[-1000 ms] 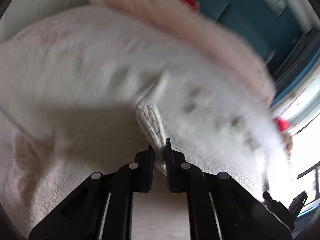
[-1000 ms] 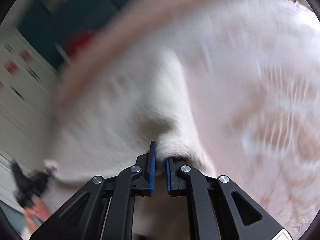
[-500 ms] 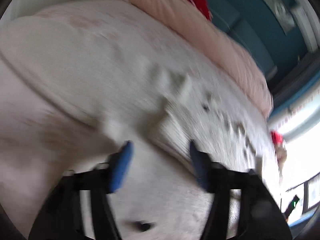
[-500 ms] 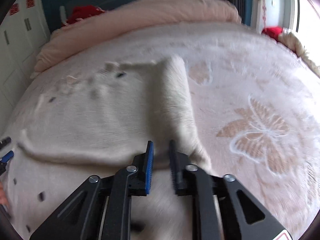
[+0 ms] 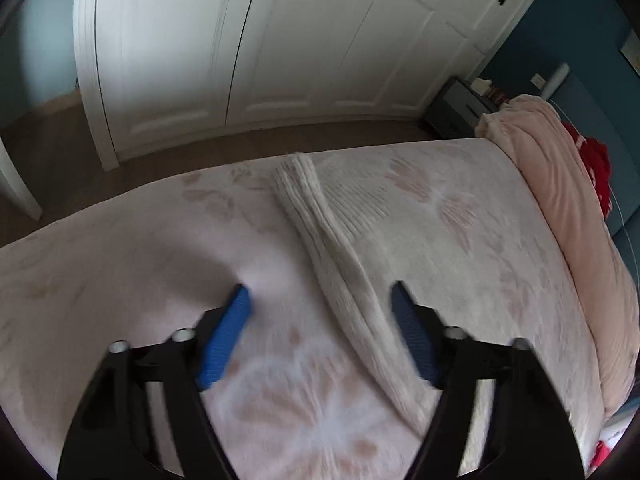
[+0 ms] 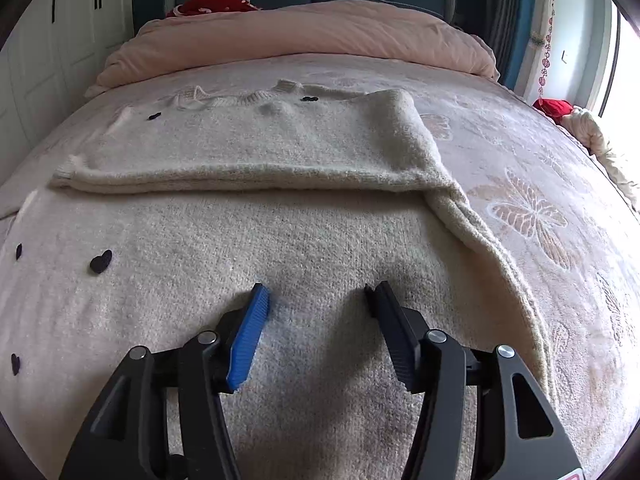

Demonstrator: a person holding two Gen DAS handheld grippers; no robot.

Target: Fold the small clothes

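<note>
Cream knit sweater (image 6: 248, 216) lies flat on the bed (image 6: 560, 168), black hearts (image 6: 100, 261) on its near left part, one sleeve (image 6: 224, 176) folded across the body from right to left. Right gripper (image 6: 318, 298) just over the near body, jaws apart and opening, nothing between them. Left gripper (image 5: 320, 300) over the bedspread (image 5: 120, 264), jaws apart but closing; the sweater's other sleeve (image 5: 340, 268) runs between them, unpinched. Pink duvet (image 6: 304, 32) at far end, red cloth (image 6: 212, 0) behind it. White wardrobe doors (image 5: 248, 40) beyond the bed in left view.
</note>
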